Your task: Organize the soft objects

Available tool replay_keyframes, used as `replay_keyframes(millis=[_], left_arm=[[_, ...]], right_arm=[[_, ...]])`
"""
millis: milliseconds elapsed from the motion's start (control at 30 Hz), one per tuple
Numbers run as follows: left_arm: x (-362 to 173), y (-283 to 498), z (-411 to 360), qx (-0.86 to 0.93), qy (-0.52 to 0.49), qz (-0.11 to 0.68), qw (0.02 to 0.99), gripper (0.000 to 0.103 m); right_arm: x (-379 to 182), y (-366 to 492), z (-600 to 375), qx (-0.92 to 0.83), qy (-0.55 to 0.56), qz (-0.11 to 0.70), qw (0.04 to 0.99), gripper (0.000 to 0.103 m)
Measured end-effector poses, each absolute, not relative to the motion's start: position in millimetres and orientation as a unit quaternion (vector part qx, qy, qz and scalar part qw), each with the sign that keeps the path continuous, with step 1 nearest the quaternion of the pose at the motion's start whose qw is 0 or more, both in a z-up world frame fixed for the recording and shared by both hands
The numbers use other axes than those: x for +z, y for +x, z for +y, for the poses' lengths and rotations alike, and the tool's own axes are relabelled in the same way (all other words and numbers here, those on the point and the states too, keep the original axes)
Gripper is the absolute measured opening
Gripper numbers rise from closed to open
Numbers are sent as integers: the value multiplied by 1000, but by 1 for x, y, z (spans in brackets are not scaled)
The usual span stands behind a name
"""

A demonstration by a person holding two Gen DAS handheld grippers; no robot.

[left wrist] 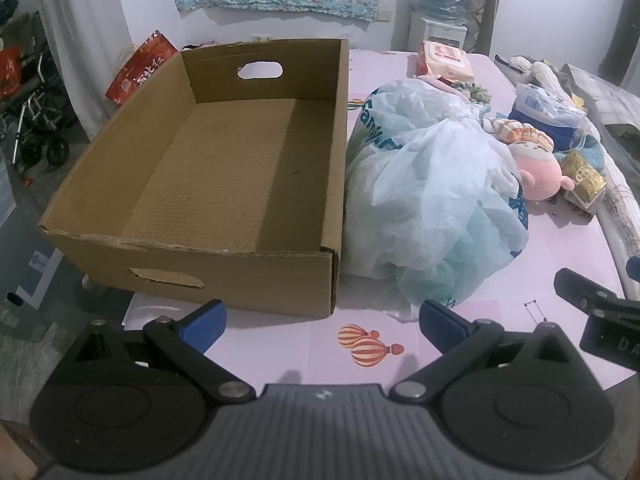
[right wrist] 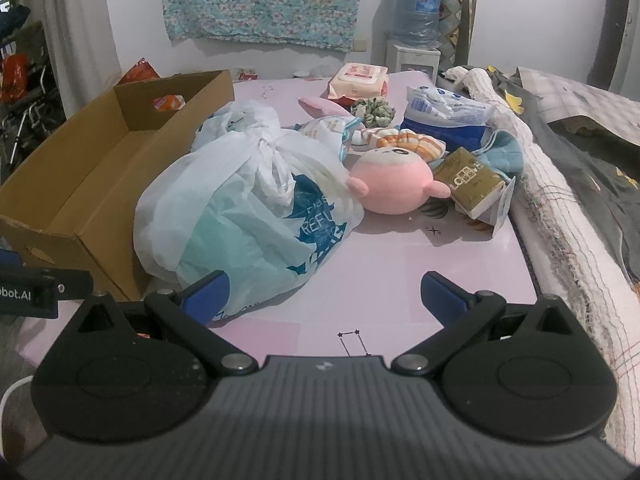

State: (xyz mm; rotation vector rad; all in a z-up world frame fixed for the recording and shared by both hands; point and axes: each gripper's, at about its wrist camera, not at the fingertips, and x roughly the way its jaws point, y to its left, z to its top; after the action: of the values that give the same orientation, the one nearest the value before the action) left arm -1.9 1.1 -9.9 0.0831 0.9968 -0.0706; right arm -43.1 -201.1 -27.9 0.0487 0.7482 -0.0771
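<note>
Bag (right wrist: 248, 204) lies beside my empty box (left wrist: 224, 168), plush (right wrist: 394, 182) behind it; both my hand-held grippers (left wrist: 322, 320) (right wrist: 324, 294) hover wide near the surface's (right wrist: 380, 272) front edge.

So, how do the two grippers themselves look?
Both look alike. The left gripper and the right gripper have blue finger pads, black linkage arms with silver pivots, round black discs and a ribbed grey body bearing a small white logo.
</note>
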Motion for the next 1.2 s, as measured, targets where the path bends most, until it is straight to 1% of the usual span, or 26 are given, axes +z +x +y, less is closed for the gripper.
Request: replay_keyframes(millis=[1200], left_arm=[[-9,-2,1,-31,41,476,878,103]], right_arm=[[-28,-43,-199,-31,19,367,930,102]])
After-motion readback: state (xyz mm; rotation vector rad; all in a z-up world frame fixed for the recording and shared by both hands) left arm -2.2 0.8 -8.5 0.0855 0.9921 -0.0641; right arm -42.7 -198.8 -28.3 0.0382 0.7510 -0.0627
